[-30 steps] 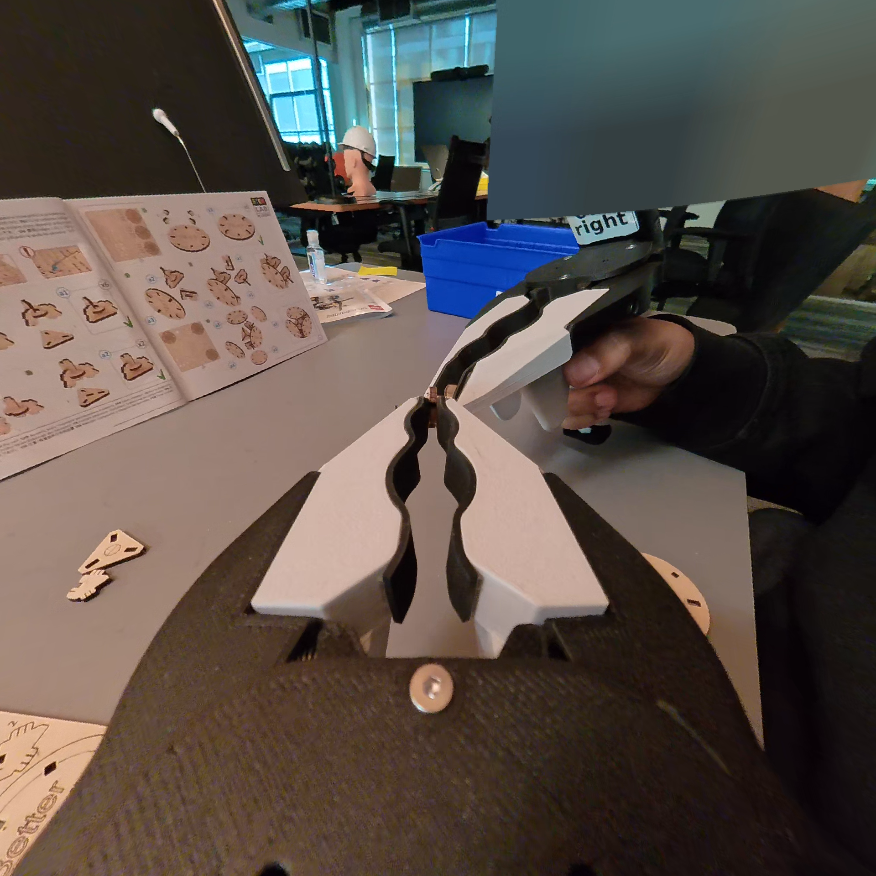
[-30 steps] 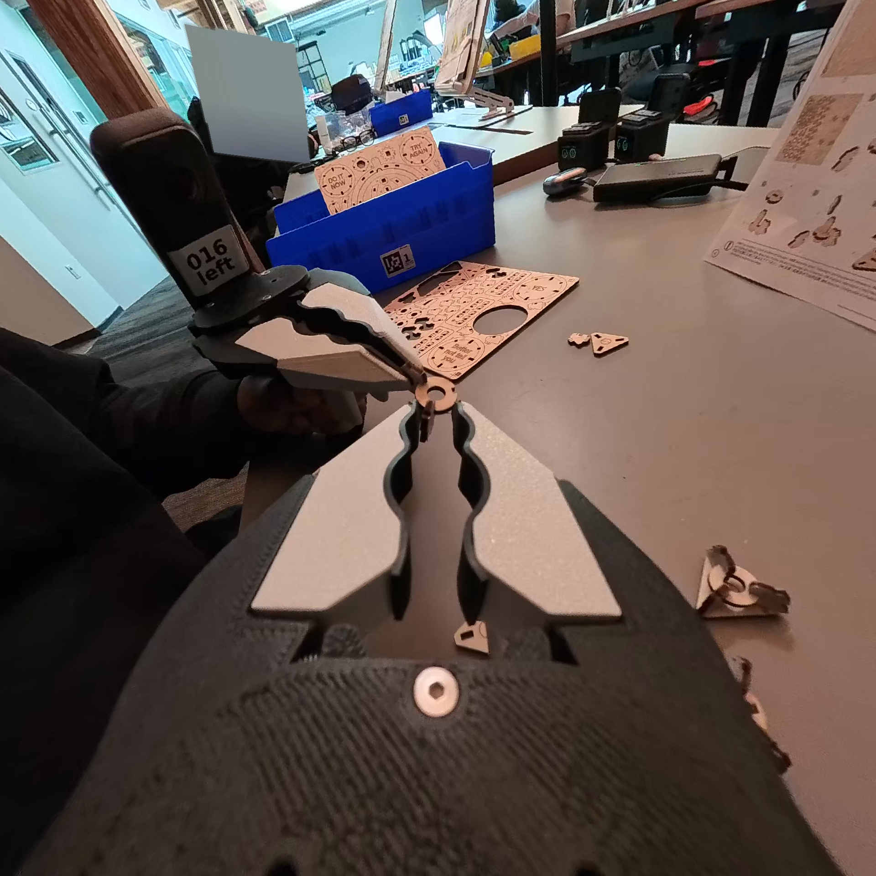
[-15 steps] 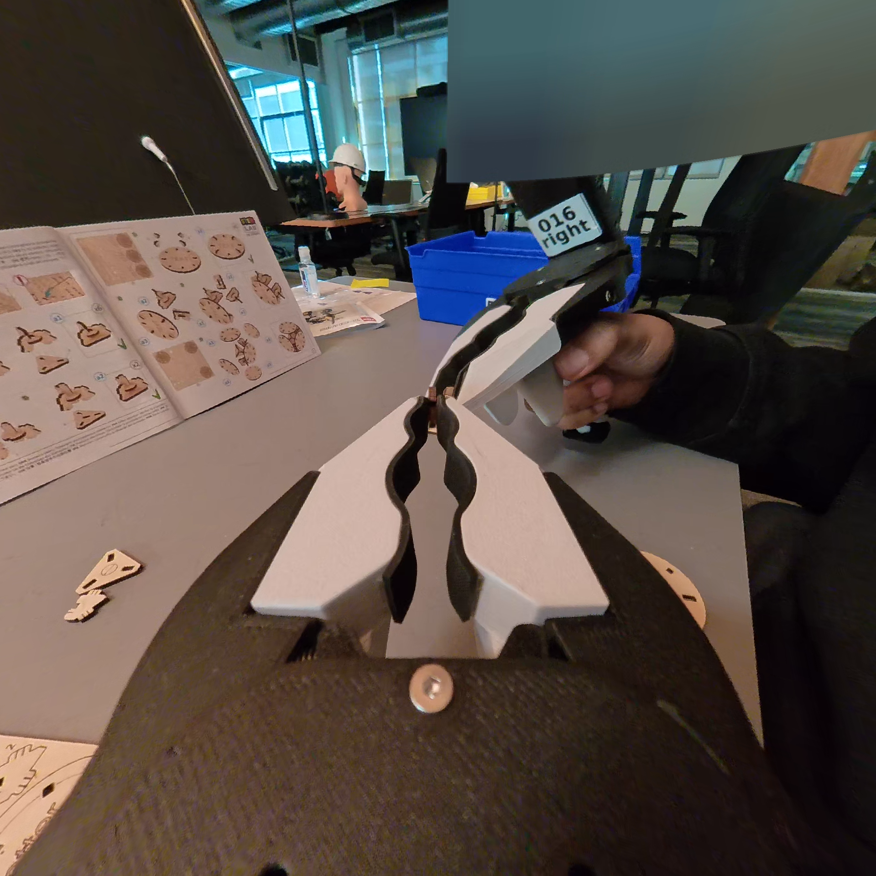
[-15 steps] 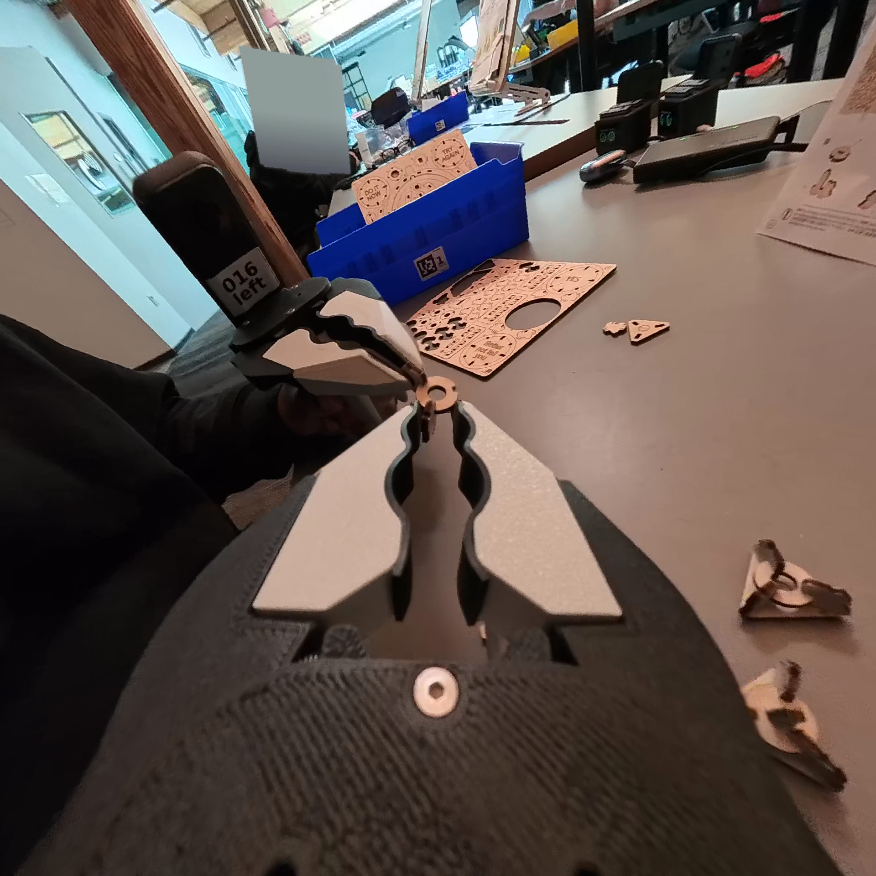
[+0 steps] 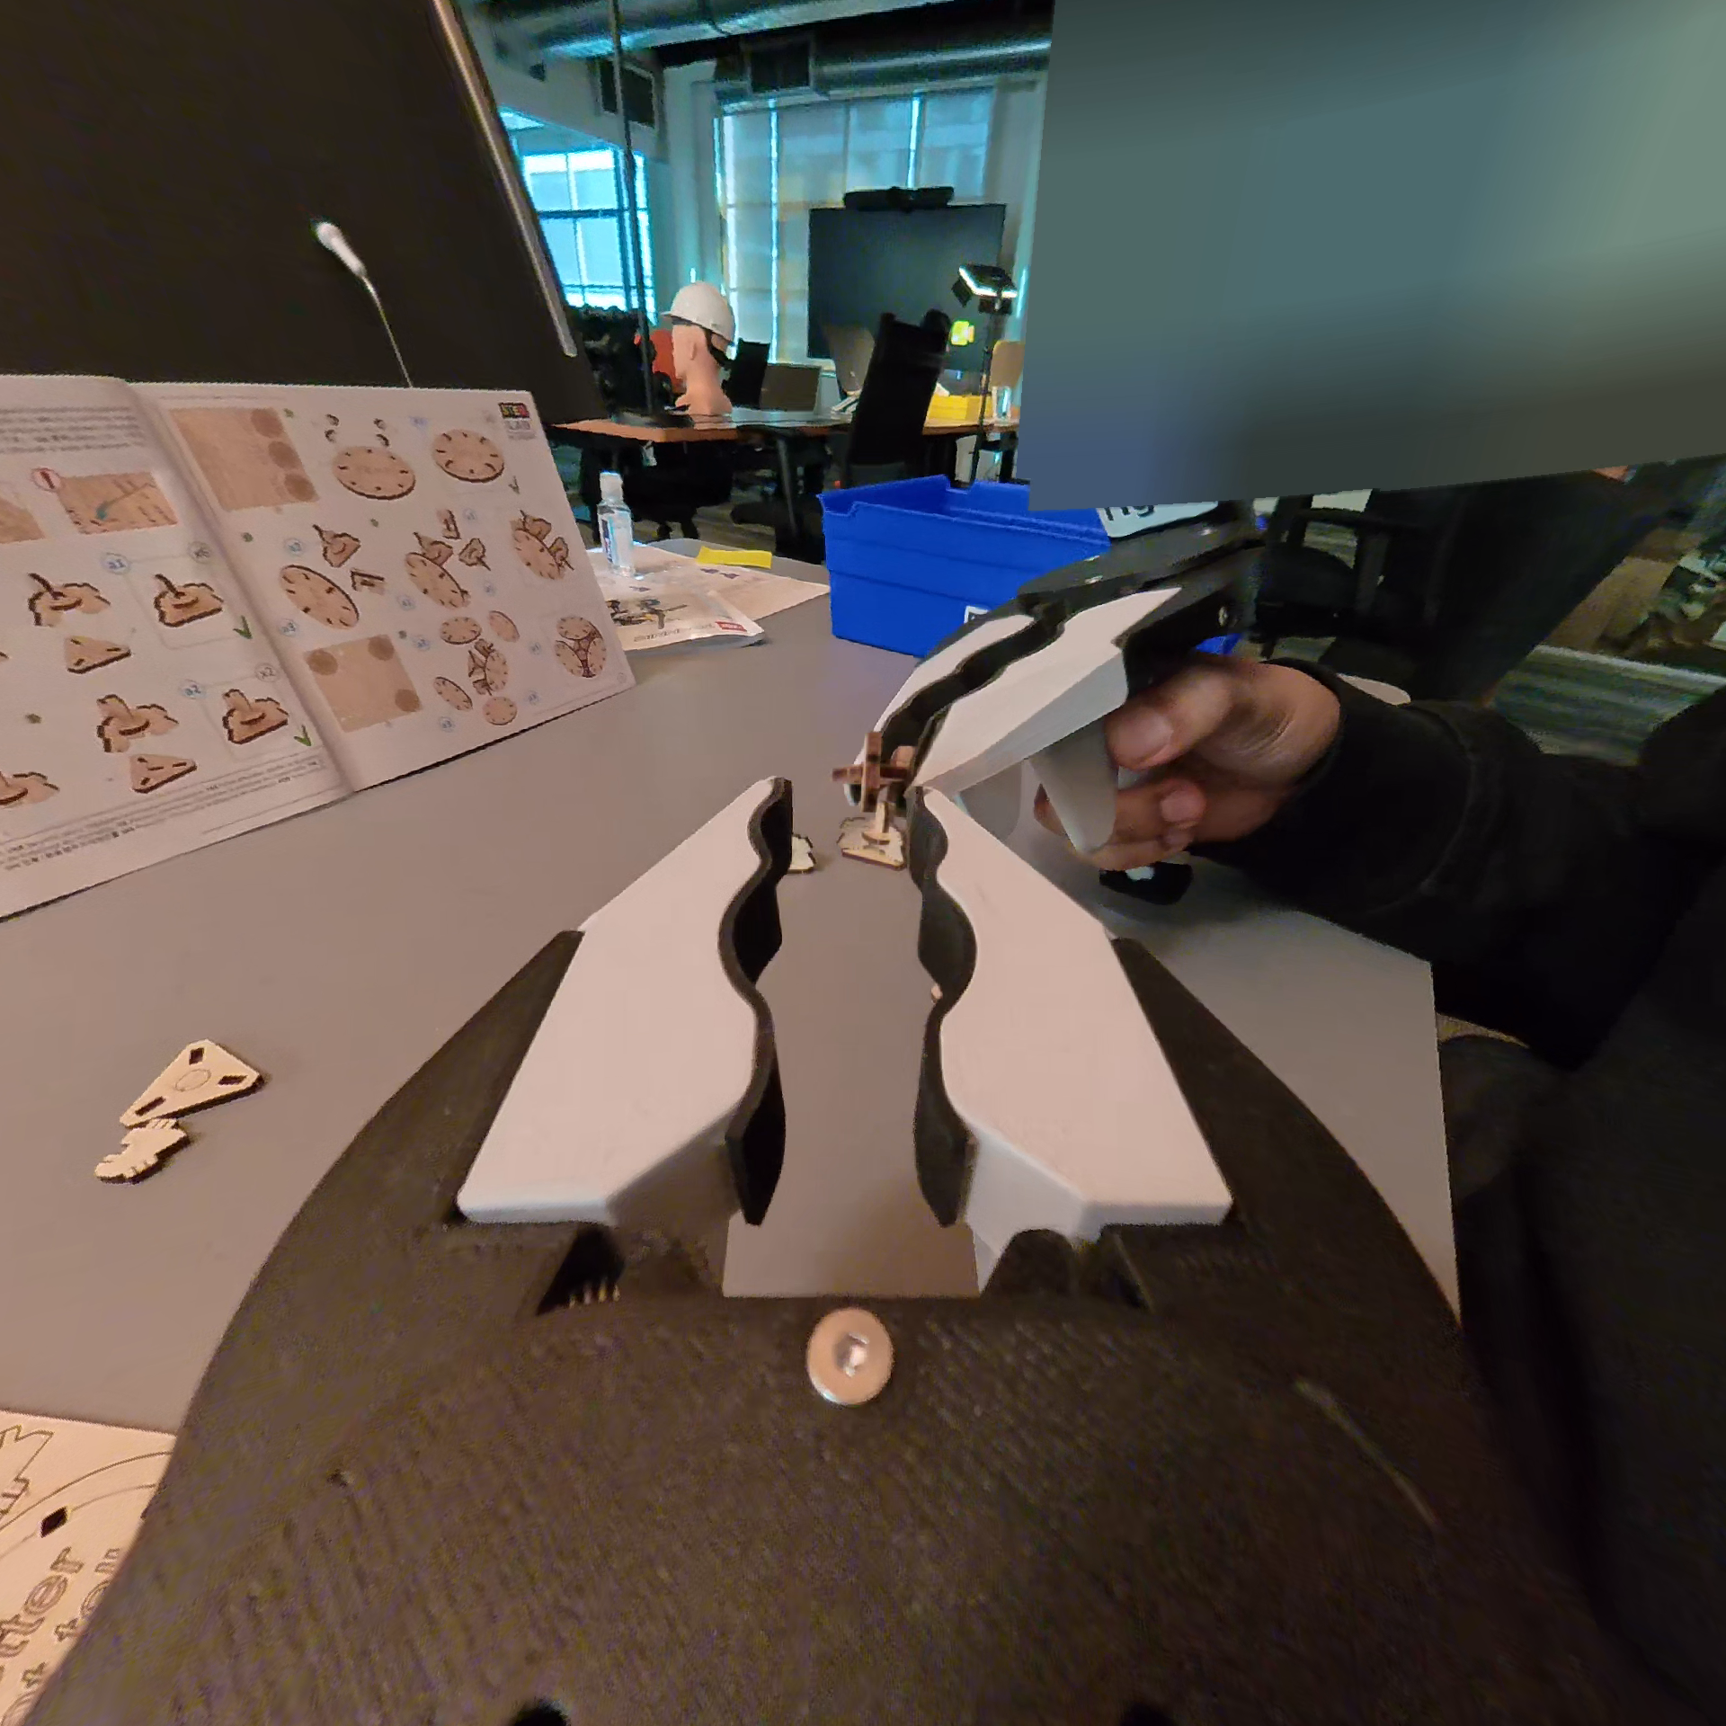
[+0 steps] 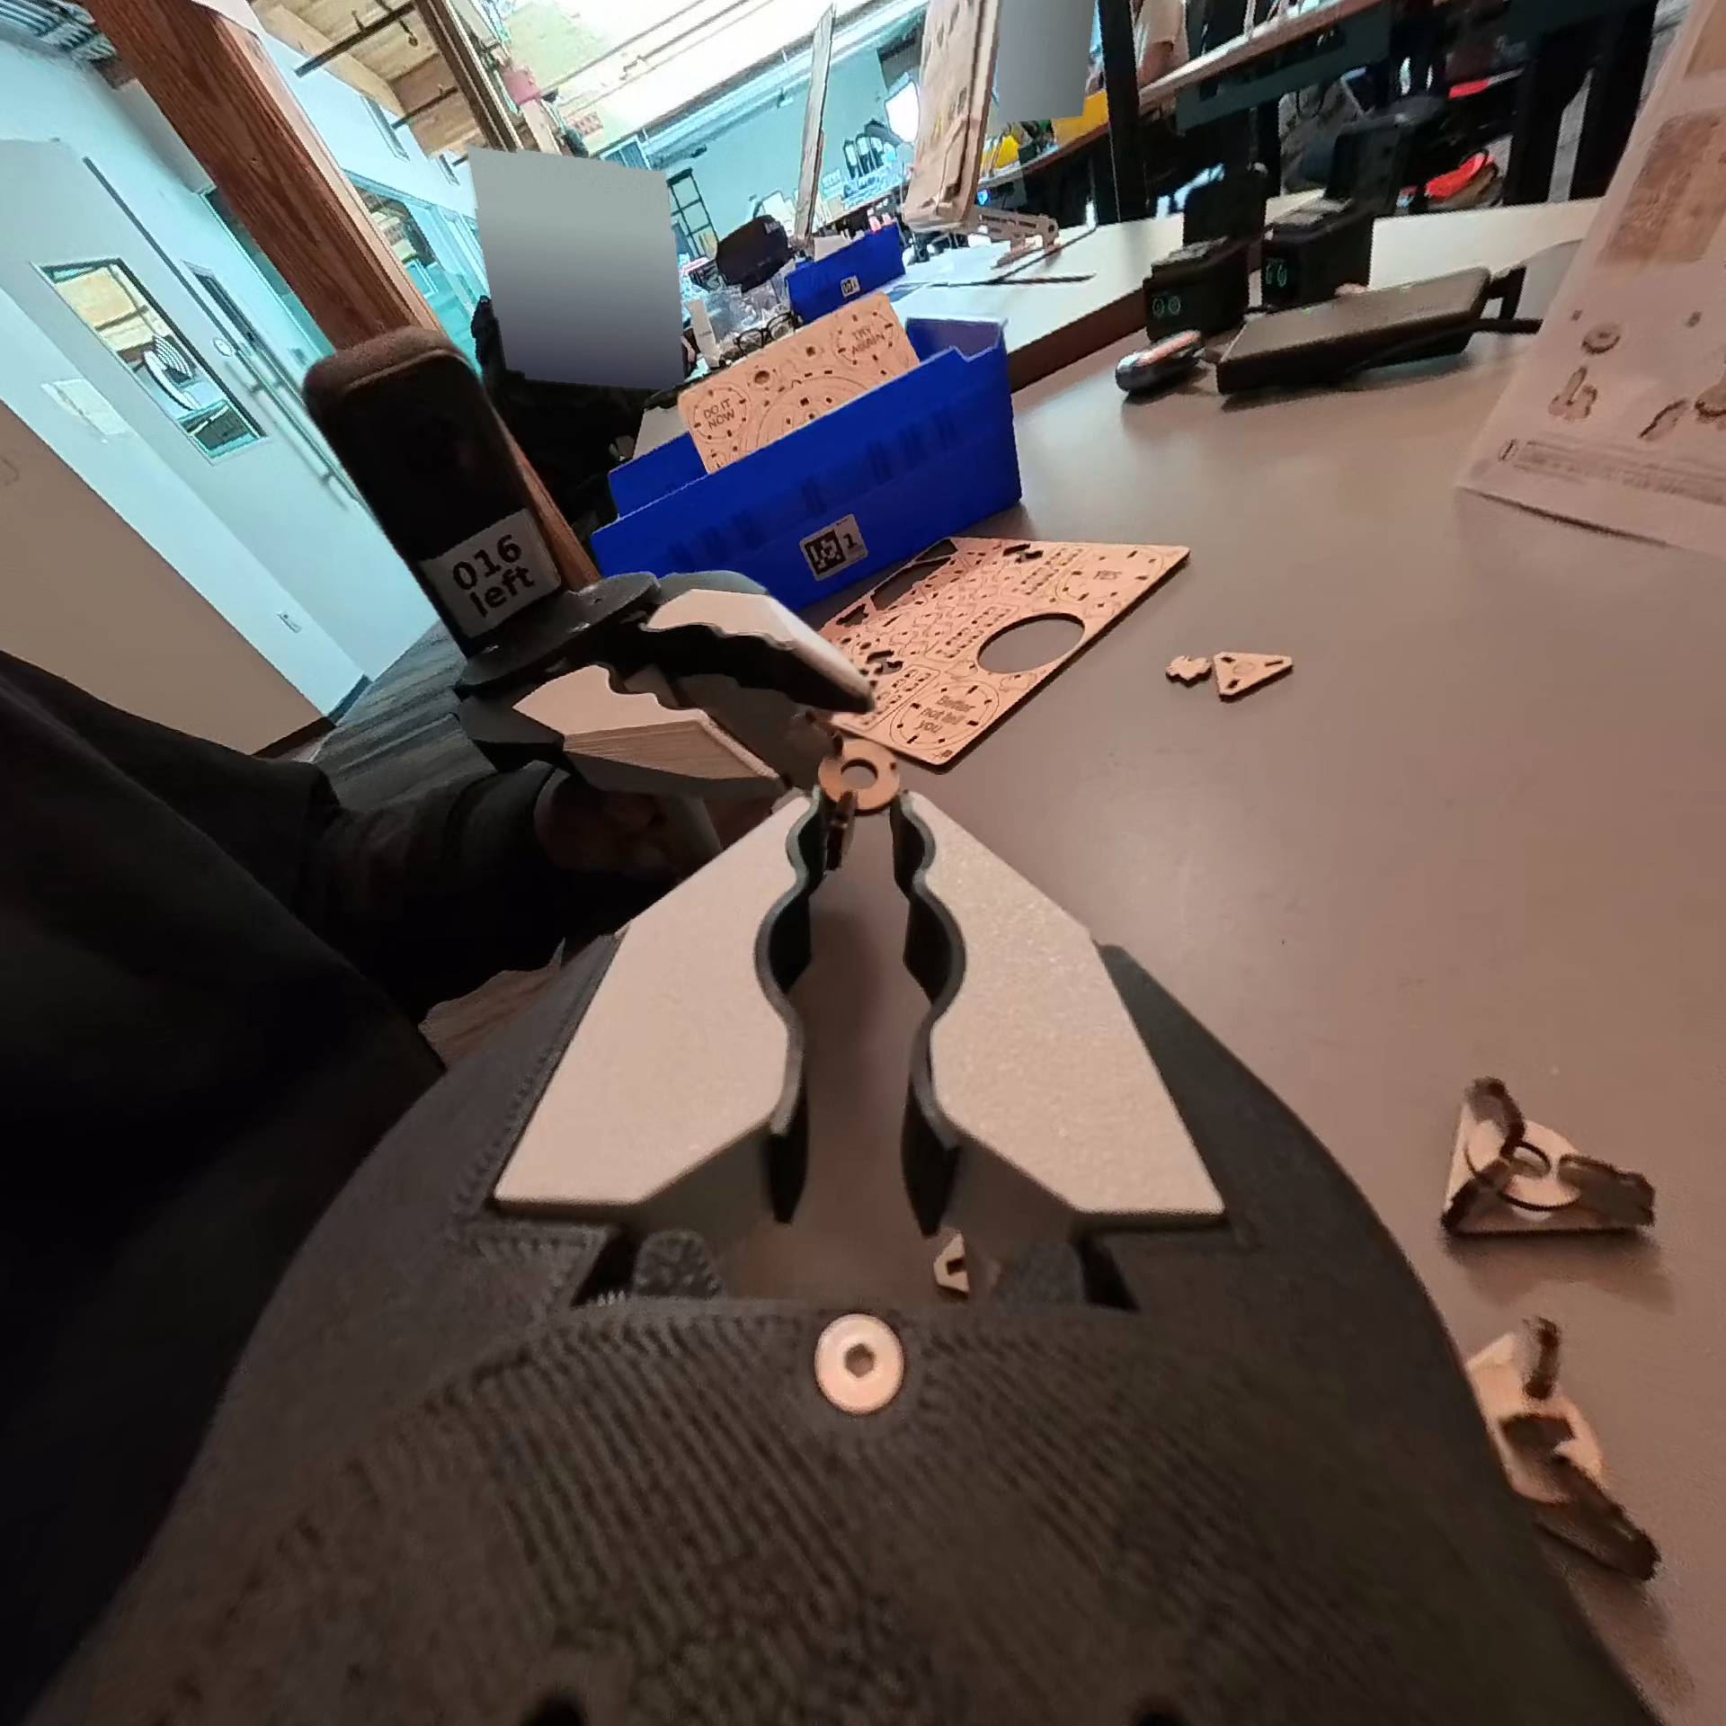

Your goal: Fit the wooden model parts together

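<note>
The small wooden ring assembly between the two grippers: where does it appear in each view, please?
Left wrist view: the small wooden ring assembly is just above centre, at the tips of the right gripper.
Right wrist view: it is just above centre, at this gripper's own fingertips.
Shared landmark: the blue bin.

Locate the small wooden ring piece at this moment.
In the right wrist view the wooden ring piece sits at the tips of the right tongs, gripped there above the grey table, with the open left tongs just behind it.

Grey table (image 6: 1308,887) – booklet (image 5: 280,598), blue bin (image 6: 822,486), wooden sheet (image 6: 1009,635) (small cutouts nearby).
</note>
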`<action>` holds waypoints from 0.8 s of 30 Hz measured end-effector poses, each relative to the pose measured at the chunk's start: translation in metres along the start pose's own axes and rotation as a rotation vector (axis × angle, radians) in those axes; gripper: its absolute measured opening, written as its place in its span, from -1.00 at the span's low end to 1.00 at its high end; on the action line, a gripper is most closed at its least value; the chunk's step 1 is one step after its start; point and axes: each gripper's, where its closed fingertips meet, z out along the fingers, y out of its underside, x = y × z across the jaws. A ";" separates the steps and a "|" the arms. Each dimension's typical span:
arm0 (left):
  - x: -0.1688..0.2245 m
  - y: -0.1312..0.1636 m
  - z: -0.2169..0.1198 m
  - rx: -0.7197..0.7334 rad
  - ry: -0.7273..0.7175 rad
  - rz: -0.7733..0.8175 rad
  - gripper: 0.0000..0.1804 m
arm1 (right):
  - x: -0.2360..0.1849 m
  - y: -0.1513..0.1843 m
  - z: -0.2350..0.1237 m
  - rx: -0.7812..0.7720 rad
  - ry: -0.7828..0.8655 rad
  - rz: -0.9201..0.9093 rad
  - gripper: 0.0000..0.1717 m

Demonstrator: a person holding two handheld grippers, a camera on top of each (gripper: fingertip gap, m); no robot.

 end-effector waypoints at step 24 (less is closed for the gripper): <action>0.002 -0.012 -0.010 0.081 0.079 -0.079 -0.98 | -0.011 -0.007 0.004 0.044 0.065 -0.237 -0.58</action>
